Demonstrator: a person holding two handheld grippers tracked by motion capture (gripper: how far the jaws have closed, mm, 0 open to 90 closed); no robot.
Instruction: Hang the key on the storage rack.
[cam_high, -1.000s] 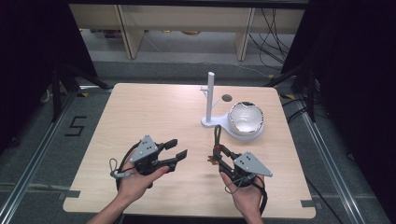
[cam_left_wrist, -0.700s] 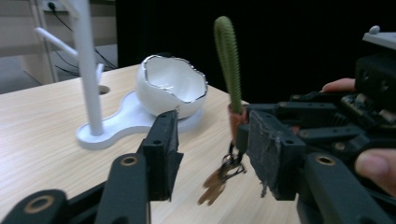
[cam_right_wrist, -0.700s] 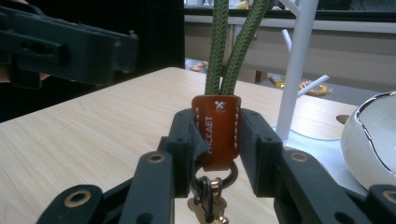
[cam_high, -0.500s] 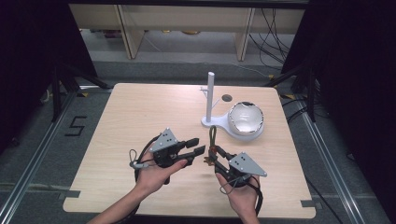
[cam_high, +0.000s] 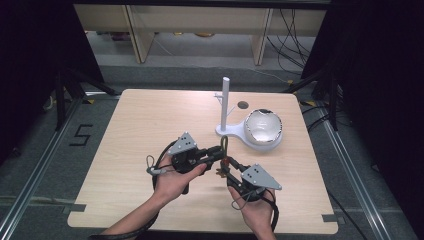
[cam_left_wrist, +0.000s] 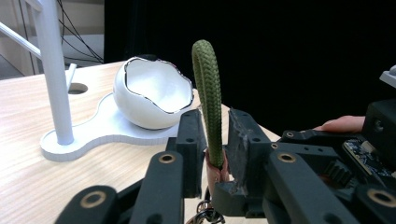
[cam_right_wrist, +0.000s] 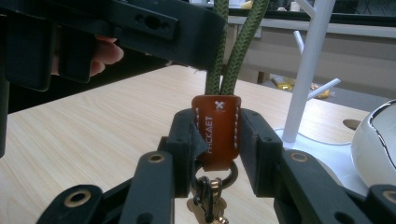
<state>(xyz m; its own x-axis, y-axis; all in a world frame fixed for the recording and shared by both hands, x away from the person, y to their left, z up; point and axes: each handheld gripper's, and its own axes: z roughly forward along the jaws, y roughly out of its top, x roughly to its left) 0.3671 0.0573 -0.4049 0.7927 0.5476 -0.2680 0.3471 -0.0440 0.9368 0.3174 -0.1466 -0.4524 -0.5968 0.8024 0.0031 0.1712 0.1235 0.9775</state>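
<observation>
1. Holding a key strap between two grippers, a person works near the front edge of the table.
2. The right gripper has its jaws squeezed tight on the brown leather tab of the key strap. A ring and keys hang under the tab.
3. The green rope loop sticks straight up out of the tab, up in the air above the wood.
4. The left gripper has just been closing its jaws around that loop. The rope is between them. The jaws look narrow, very close to the rope, but I cannot tell if they press on it.
5. Farther back stands a white stand with a tall post and little pegs, and a white cracked-egg bowl beside it.
6. I think the step now is getting a good hold on the loop with the left gripper.
7. Next, I think the loop should go over a peg. That needs a firm hold on the rope, the right gripper letting go, and a careful lift so the keys do not swing.
</observation>
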